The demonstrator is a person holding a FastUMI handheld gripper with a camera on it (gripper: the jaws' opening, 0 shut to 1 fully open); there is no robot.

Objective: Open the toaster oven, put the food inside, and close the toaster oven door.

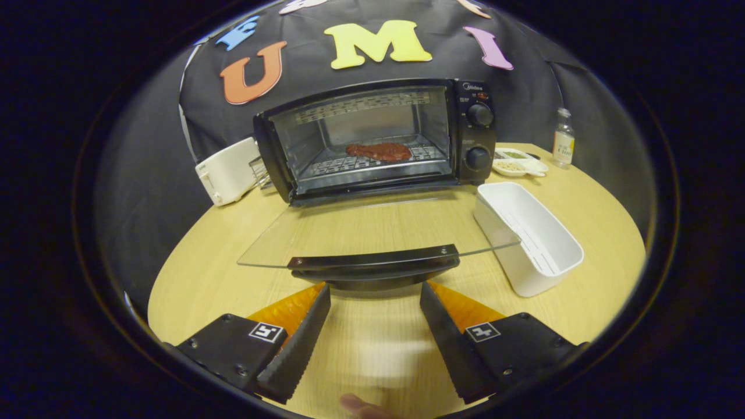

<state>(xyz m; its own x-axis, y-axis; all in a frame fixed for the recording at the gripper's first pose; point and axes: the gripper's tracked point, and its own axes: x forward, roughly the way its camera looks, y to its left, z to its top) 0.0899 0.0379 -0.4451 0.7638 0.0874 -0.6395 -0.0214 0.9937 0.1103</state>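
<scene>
Wooden table (233, 256), oven (372, 139) open, meat (378, 151) on rack. Gripper (375, 291) spread wide, empty, just short of door handle (375, 265) (glass door): hook underneath, lift shut gently.

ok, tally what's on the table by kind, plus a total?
Toaster oven, door down: 1
Meat on its rack: 1
White toaster: 1
White bin: 1
Snack dish: 1
Bottle: 1
Total: 6
Hand-held gripper open just short of the door handle.
</scene>
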